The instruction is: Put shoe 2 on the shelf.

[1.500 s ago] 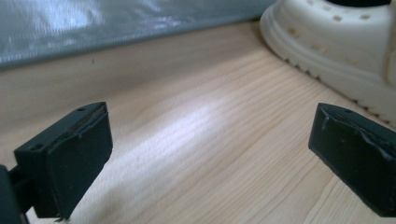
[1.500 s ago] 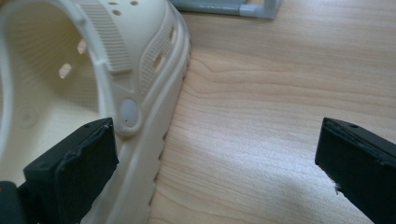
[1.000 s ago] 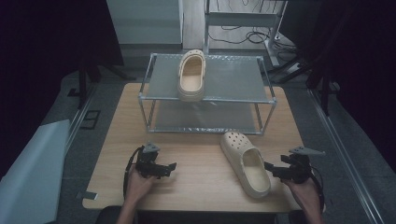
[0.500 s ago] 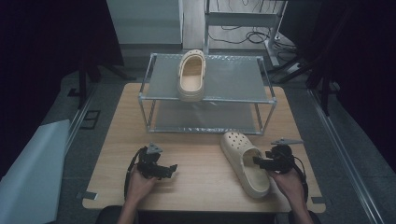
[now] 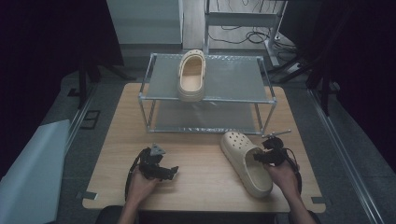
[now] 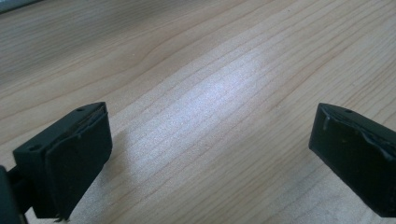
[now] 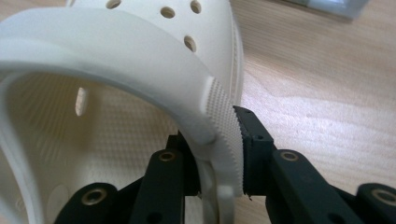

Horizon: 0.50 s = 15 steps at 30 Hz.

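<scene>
The pale wooden table (image 5: 201, 154) carried a two-tier metal rack (image 5: 208, 93). The cream foam clog (image 5: 245, 161) lay before it, toe toward the rack, its side wall clamped by the right tool (image 5: 267, 154); the left tool (image 5: 161, 169) gaped empty, well apart.

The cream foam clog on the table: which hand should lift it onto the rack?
Right. The right gripper has just closed onto the side wall of the cream foam clog. The left gripper is open over the bare wooden table, apart from it.
</scene>
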Available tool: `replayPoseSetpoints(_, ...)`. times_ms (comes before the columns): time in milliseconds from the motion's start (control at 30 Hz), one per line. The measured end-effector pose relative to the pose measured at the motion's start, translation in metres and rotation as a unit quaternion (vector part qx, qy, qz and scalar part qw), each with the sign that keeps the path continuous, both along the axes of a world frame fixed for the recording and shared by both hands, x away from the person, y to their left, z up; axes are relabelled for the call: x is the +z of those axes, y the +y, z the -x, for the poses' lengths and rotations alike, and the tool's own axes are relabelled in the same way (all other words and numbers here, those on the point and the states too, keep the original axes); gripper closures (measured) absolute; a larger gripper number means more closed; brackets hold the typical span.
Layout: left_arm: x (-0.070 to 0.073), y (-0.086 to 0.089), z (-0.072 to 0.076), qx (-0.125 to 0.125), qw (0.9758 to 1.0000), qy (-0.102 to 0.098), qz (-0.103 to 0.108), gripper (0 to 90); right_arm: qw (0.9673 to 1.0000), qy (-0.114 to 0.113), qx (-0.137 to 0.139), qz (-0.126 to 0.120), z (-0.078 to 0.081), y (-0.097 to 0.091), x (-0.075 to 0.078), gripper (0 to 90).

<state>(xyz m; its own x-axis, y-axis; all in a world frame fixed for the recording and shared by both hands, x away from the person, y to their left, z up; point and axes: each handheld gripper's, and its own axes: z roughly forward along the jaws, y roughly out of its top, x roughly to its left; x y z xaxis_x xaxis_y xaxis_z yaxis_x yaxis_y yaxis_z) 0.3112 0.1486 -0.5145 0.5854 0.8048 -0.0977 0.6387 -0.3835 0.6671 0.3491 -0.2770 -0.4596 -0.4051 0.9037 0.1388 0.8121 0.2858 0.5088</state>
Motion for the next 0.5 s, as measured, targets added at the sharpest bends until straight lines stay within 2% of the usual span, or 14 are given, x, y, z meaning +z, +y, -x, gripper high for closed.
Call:
replayPoseSetpoints(100, 0.0, 0.0, 0.0, 0.0, 1.0, 0.0, 0.001, 0.0, 0.998, 0.029, -0.017, -0.055, -0.004, -0.016, -0.001, 75.6)
replayPoseSetpoints(167, 0.001, 0.001, -0.001, 0.0, 1.0, -0.001, 0.001, 0.0, 0.9932, 0.05, -0.031, -0.1, -0.006, -0.026, -0.003, 75.8)
replayPoseSetpoints(233, 0.001, 0.002, -0.001, 0.0, 1.0, -0.002, 0.001, 0.0, 0.9863, 0.07, -0.041, -0.144, -0.007, -0.035, -0.005, 76.0)
replayPoseSetpoints(367, 0.002, 0.004, -0.001, 0.003, 1.0, -0.003, 0.007, 0.0, 0.9691, 0.094, -0.052, -0.222, -0.006, -0.045, -0.008, 76.2)
replayPoseSetpoints(500, 0.002, 0.004, -0.001, 0.003, 1.0, -0.002, 0.007, 0.0, 0.9555, 0.105, -0.046, -0.272, -0.002, -0.048, -0.007, 76.2)
